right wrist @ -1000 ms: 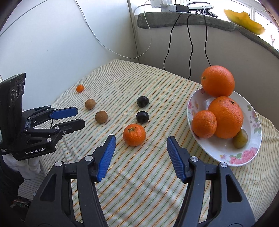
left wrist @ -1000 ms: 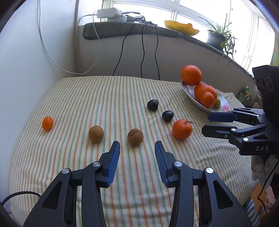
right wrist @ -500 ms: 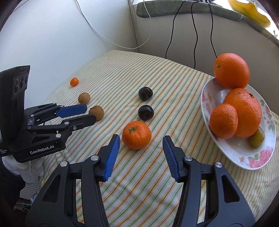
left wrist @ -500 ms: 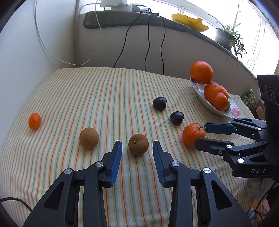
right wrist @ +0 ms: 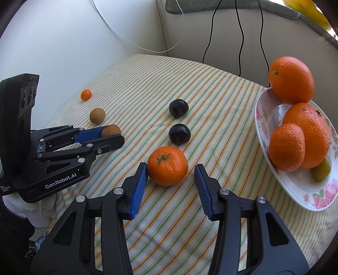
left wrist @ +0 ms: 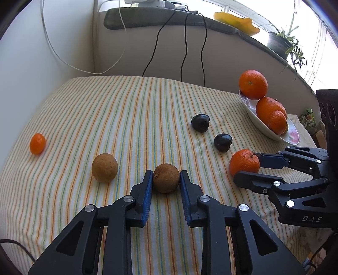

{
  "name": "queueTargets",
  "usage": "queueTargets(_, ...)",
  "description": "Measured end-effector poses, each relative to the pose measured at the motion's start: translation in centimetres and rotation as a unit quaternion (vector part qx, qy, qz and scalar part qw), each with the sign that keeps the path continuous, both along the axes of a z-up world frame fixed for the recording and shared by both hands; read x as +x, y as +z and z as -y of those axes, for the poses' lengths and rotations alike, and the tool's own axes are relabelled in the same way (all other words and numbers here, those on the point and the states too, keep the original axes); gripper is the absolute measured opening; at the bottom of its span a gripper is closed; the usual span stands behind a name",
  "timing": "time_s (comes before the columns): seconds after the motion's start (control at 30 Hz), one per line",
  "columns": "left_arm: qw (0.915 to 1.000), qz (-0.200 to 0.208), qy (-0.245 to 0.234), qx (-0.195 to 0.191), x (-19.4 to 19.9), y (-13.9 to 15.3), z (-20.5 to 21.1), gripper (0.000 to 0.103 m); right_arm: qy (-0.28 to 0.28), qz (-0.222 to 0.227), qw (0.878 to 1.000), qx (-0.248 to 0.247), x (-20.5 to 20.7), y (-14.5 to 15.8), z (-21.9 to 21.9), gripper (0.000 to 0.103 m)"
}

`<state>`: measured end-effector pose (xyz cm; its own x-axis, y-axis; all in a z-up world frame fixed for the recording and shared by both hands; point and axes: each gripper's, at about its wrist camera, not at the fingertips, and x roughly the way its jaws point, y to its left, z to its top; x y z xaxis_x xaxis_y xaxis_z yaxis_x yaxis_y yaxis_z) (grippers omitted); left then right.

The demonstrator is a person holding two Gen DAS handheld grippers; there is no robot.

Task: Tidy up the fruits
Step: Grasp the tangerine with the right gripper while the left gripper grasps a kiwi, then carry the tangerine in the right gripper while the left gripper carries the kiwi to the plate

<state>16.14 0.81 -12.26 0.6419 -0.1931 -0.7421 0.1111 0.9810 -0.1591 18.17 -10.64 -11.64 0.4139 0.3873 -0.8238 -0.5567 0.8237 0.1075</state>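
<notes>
On the striped tablecloth, a round brown fruit (left wrist: 166, 178) sits between the blue pads of my left gripper (left wrist: 166, 172), which is shut on it. A tangerine (right wrist: 167, 166) with a green stem lies between the jaws of my right gripper (right wrist: 170, 167), which are closing. The left pad touches the tangerine and a gap shows at the right pad. A flowered plate (right wrist: 258, 118) at the right holds three oranges (right wrist: 291, 79) and a small green fruit (right wrist: 322, 170). Two dark plums (left wrist: 200, 123) (left wrist: 222, 142) lie between the tangerine and the plate.
A second brown fruit (left wrist: 104, 167) and a small orange fruit (left wrist: 37, 143) lie to the left. Black cables (left wrist: 186, 46) hang down the back wall. A potted plant (left wrist: 283, 42) and a yellow dish (left wrist: 236, 20) stand on the sill. The table edge runs close below both grippers.
Both grippers came down and forward onto their fruits. The left jaws closed on the brown fruit. The right jaws narrowed around the tangerine.
</notes>
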Motion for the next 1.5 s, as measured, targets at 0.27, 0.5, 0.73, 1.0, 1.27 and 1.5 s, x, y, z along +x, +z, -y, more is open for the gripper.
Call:
queueTargets(0.27, 1.0, 0.0, 0.0, -0.004, 0.1, 0.0, -0.2, 0.023, 0.009, 0.004, 1.0, -0.008, 0.1, 0.0, -0.7, 0.041)
queueTargets(0.5, 0.9999, 0.009, -0.003, -0.005, -0.4, 0.5, 0.0, 0.023, 0.008, 0.005, 1.0, -0.001, 0.0, 0.0, -0.6, 0.04)
queueTargets(0.73, 0.9985, 0.039, -0.032, -0.023, -1.5, 3.3, 1.8, 0.023, 0.003, 0.022, 1.0, 0.011, -1.1, 1.8, 1.0, 0.04)
queueTargets(1.0, 0.9939, 0.065, -0.083, -0.035, -2.2, 5.8, 5.9, 0.023, -0.023, 0.049, 0.998, 0.027, -1.7, 4.9, 5.0, 0.04)
queueTargets(1.27, 0.9896, 0.067, -0.121, -0.04, -1.9, 6.6, 9.2, 0.023, -0.062, 0.068, 0.995, 0.03, -1.3, 6.7, 9.9, 0.04)
queueTargets(1.5, 0.9864, 0.066, -0.144, -0.041, -1.0, 6.8, 12.2, 0.023, -0.099, 0.073, 0.992, 0.026, -0.5, 7.2, 14.2, 0.039)
